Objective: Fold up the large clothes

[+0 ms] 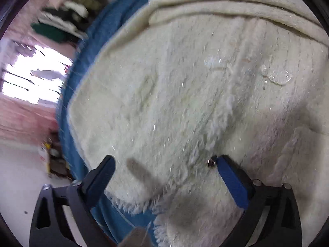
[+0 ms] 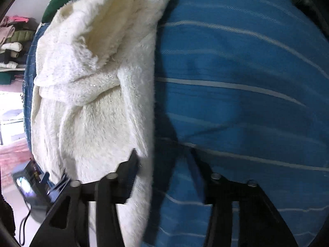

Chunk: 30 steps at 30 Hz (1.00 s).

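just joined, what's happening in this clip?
A person with a handheld gripper in each hand is folding a fluffy cream coat on a blue striped sheet. The left gripper hangs wide open over the coat, gripping nothing. The right gripper is open astride the coat's edge, pads not pressing it. Folded clothes are stacked behind.

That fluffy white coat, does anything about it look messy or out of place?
Yes. The cream fleece coat lies bunched on the blue striped sheet, its upper part flopped over in a loose, uneven fold rather than flat.
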### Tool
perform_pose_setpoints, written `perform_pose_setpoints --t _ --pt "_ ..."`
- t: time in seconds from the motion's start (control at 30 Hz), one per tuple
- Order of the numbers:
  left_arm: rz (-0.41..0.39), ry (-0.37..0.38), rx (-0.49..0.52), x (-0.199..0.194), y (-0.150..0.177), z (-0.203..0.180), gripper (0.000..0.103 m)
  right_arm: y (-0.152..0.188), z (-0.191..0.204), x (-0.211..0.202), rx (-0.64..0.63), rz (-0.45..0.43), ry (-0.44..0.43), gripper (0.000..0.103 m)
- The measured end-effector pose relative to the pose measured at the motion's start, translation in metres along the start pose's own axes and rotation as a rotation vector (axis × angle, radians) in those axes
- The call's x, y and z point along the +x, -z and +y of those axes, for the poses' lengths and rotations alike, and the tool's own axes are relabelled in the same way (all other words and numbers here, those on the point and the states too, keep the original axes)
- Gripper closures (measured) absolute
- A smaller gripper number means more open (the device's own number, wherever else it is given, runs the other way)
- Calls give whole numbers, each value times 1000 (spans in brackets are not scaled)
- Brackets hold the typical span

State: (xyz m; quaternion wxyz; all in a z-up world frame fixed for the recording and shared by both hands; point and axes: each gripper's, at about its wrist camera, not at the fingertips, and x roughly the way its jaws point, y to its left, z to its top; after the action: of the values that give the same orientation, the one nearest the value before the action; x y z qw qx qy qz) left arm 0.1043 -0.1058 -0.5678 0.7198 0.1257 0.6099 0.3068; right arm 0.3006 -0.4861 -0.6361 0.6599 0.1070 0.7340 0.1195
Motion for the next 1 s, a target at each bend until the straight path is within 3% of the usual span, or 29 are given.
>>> perform_pose_setpoints --t 0.1,0.2,0.3,0.5,0.6,0.8,0.9,1.0 --pt "-19 -45 5 -1 1 -3 0 19 -11 -25 -8 -25 46 36" --pt "15 -46 30 -1 -3 3 0 28 -26 -40 15 -41 66 35" --pt "-11 -108 76 -36 -4 -6 0 42 -46 -57 48 -48 116 33" --pt "-27 -173 187 -124 25 -46 0 75 -85 -84 83 -42 305 31" --pt "-29 -145 210 -159 47 -66 0 92 -104 -93 79 -22 414 31" --pt "-84 -36 367 -215 94 -128 0 105 -147 -107 115 3 465 31" --pt "-91 -16 407 -221 108 -156 0 105 -158 -113 146 1 476 31" --pt "-65 -51 437 -201 110 -179 0 101 -171 -120 157 7 483 31"
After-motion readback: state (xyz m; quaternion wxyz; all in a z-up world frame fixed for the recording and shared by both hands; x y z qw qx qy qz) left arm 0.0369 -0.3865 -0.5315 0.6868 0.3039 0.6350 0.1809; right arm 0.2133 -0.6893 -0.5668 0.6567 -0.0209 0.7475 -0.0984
